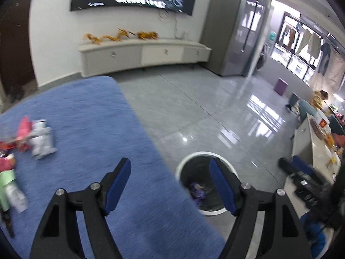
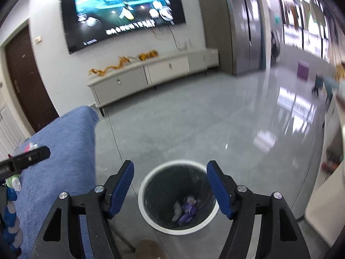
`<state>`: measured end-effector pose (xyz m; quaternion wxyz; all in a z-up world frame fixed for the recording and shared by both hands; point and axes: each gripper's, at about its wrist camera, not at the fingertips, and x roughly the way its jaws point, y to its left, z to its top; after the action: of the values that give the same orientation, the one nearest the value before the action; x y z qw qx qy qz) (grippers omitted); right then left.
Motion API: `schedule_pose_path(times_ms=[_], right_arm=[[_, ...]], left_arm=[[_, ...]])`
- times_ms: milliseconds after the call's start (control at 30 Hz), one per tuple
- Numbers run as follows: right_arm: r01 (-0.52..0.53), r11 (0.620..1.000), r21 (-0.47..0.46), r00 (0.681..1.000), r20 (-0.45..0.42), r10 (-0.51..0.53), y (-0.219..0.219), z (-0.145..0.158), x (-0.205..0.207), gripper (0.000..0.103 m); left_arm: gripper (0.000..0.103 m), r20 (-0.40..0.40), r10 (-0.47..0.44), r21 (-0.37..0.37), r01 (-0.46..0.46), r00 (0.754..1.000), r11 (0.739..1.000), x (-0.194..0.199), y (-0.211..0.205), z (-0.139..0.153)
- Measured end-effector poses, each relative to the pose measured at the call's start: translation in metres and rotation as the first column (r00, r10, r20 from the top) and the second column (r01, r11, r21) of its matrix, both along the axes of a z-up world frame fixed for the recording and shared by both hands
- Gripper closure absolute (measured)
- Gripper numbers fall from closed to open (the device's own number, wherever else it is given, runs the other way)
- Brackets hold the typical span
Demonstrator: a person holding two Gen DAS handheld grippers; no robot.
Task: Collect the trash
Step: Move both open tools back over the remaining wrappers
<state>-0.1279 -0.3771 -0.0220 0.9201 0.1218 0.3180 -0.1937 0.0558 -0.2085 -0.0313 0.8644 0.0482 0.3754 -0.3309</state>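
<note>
Both the left gripper (image 1: 170,181) and the right gripper (image 2: 170,183) gape wide and empty above a white-rimmed trash bin (image 2: 151,183) on the floor, where purple and pale wrappers (image 2: 186,210) already lie. More litter (image 1: 36,138) waits on the blue-covered counter (image 1: 90,129), so collection appears only partly done.

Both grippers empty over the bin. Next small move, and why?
Probably swing the left gripper back toward the wrappers on the blue cloth. Both it and the right gripper are open and empty, the bin already holds scraps, and litter remains on the cloth.
</note>
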Motion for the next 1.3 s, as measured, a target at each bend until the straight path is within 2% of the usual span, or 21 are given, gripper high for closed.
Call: schedule_pose_path(times_ms=[233,367,533,667,733,767,967,1100,1300], right_arm=[[-0.046,0.987,-0.153,0.997,0.049,0.054,0.043,0.037,-0.018,0.024],[-0.062,0.975,-0.213,0.993,0.082,0.081,0.062,0.053,-0.03,0.022],[-0.073,0.969,-0.236,0.987,0.12,0.104,0.075,0.068,-0.048,0.022],[-0.089,0.959,-0.27,0.979,0.152,0.134,0.092,0.084,-0.067,0.021],[-0.091,0.952,-0.292,0.975,0.168,0.145,0.099,0.092,-0.076,0.021],[-0.091,0.948,-0.306,0.972,0.179,0.151,0.104,0.098,-0.082,0.02],[-0.08,0.925,-0.372,0.955,0.238,0.178,0.124,0.12,-0.106,0.017],[-0.083,0.914,-0.398,0.945,0.261,0.199,0.132,0.128,-0.12,0.016],[-0.105,0.899,-0.425,0.931,0.276,0.239,0.143,0.136,-0.126,0.016]], left_arm=[[0.029,0.093,0.146,-0.004,-0.146,0.985,0.989,-0.02,0.075,0.017],[0.029,0.096,0.218,-0.028,-0.216,0.971,0.976,-0.027,0.109,0.024],[0.028,0.1,0.285,-0.073,-0.279,0.953,0.958,-0.046,0.142,0.035],[0.026,0.113,0.306,-0.117,-0.293,0.945,0.949,-0.066,0.157,0.045],[0.017,0.123,0.312,-0.139,-0.295,0.942,0.945,-0.078,0.165,0.051],[0.016,0.132,0.316,-0.151,-0.296,0.94,0.943,-0.085,0.168,0.054],[0.015,0.193,0.317,-0.194,-0.281,0.929,0.94,-0.116,0.181,0.073],[0.015,0.244,0.346,-0.223,-0.295,0.906,0.929,-0.132,0.195,0.083],[0.015,0.276,0.392,-0.264,-0.322,0.878,0.909,-0.143,0.213,0.091]])
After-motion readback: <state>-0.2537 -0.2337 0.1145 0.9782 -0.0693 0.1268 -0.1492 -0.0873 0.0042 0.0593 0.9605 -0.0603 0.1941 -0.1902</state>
